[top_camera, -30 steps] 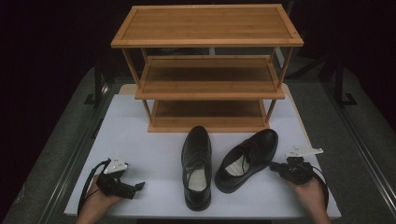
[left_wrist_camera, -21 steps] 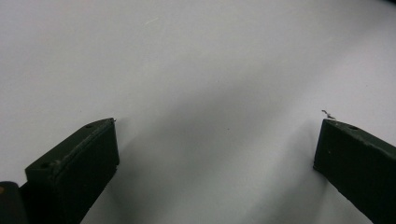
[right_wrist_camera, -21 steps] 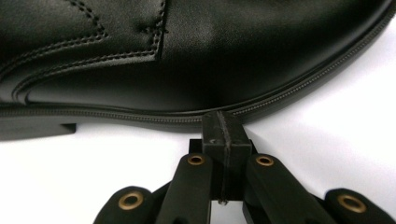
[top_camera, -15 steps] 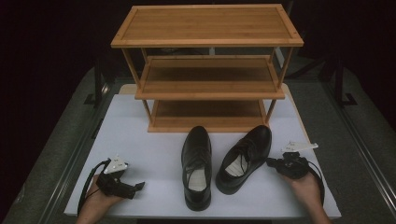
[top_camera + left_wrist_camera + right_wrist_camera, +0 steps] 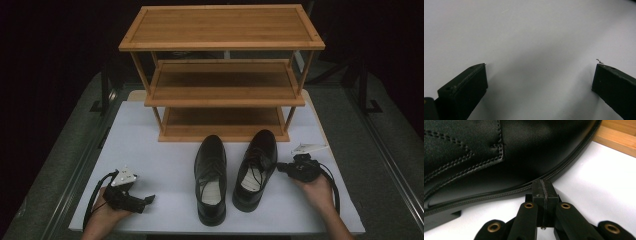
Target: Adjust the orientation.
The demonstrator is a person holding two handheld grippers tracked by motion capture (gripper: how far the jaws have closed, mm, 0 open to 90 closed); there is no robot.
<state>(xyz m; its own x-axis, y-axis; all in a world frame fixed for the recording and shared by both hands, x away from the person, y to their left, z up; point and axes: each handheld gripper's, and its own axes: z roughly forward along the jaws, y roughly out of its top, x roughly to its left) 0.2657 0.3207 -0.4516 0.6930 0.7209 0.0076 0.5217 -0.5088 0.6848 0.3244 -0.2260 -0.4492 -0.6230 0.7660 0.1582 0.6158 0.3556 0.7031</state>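
Two black jaws of the right gripper (image 5: 543, 185) are pressed flat together with nothing between them, their joined tip touching the stitched welt along the sole of the right-hand shoe (image 5: 486, 157). That shoe is smooth black leather with a soft sheen, double rows of stitching across the upper and a fine ribbed seam where the upper meets the sole. In the high view the right gripper (image 5: 281, 167) lies in a hand near the table's right edge, pointing at the shoe's side (image 5: 257, 167). This shoe is slightly angled, its rounded toe towards the rack, its pale lining visible through the opening.

Just beside it, a little apart, the left-hand shoe (image 5: 211, 177) stands straighter, laced, with its heel close to the front edge of the table (image 5: 170, 165).

The left gripper (image 5: 148, 199) rests in the other hand near the table's front left corner, well apart from both shoes. Its two blocky matte-black jaws stand wide, with bare tabletop between them (image 5: 541, 67).

The tabletop is a smooth, matte white sheet. At its back edge stands a three-tier rack (image 5: 222, 47) of warm, bamboo-coloured wood, with flat rimmed shelves on slim square posts. Grey flooring flanks the table, and the room behind is dark.
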